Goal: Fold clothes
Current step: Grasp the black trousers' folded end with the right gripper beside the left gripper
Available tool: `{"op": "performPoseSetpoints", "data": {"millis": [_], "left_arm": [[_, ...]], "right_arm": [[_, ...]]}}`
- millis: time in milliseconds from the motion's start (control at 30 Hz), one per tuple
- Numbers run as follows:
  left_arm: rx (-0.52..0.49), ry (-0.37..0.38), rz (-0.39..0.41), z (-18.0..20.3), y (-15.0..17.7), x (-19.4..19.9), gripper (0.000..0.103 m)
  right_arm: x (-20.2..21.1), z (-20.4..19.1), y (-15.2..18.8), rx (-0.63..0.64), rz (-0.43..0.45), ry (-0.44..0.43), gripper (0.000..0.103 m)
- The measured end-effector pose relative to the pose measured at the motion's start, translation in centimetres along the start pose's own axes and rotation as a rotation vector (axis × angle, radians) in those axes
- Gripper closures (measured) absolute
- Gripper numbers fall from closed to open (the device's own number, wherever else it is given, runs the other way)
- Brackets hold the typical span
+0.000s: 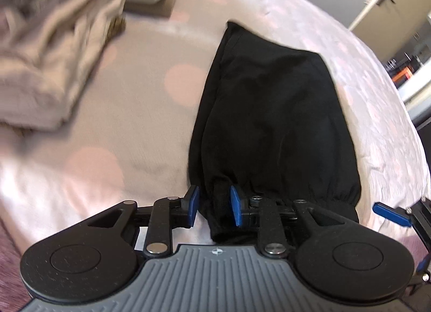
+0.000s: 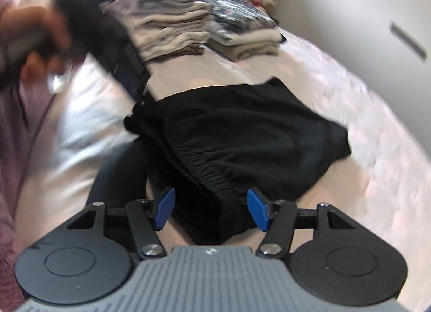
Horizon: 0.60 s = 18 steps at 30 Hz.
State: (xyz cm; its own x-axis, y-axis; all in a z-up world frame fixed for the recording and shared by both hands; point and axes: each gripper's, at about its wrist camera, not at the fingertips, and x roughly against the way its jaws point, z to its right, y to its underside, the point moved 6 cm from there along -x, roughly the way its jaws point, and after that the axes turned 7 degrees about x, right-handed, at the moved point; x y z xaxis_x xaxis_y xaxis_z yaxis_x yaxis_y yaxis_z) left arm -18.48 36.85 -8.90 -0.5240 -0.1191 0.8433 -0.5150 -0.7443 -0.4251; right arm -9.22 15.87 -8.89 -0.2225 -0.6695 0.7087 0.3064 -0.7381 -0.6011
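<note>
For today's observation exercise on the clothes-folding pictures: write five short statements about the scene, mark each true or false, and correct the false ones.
1. The black garment lies on the bed cover. True.
2. The left gripper has the garment's gathered edge between its fingers. True.
3. The right gripper is shut tight on a white towel. False: its fingers stand wide apart, with the black garment's elastic waistband between them, not pinched.
4. Folded beige clothes sit in stacks beyond the black garment. True.
5. The black garment hangs in the air, clear of the bed. False: most of it rests on the cover.
</note>
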Motion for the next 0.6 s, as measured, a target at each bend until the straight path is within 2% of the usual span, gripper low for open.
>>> {"op": "performPoseSetpoints", "data": {"millis": [67, 133, 167, 233, 300, 400, 600], "left_arm": [[-0.086, -0.003, 0.027, 0.4, 0.1, 1.1, 0.072], [-0.197, -0.023, 0.058, 1.0, 0.7, 1.7, 0.063], [-0.256, -0.036, 0.074, 1.4, 1.0, 2.0, 0.062], [-0.375, -0.062, 0.101, 2.1, 1.9, 2.4, 0.060], [-0.489, -0.077, 0.119, 2.9, 2.9, 2.5, 0.054], [-0.657, -0.106, 0.145, 4.3, 4.5, 1.5, 0.052], [-0.994, -0.246, 0.200, 6.3, 8.1, -0.6, 0.050]], "right_arm": [[0.0, -0.8, 0.0, 0.054, -0.010, 0.021, 0.040], [-0.2, -1.4, 0.0, 0.101, -0.018, 0.048, 0.035], [-0.3, -1.6, 0.0, 0.123, -0.021, 0.062, 0.030], [-0.5, -2.2, 0.1, 0.163, -0.029, 0.084, 0.030], [-0.6, -2.8, 0.3, 0.187, -0.037, 0.081, 0.030], [-1.1, -3.7, 0.6, 0.235, -0.047, 0.086, 0.030], [-2.2, -5.1, 1.1, 0.356, -0.054, 0.133, 0.029]]}}
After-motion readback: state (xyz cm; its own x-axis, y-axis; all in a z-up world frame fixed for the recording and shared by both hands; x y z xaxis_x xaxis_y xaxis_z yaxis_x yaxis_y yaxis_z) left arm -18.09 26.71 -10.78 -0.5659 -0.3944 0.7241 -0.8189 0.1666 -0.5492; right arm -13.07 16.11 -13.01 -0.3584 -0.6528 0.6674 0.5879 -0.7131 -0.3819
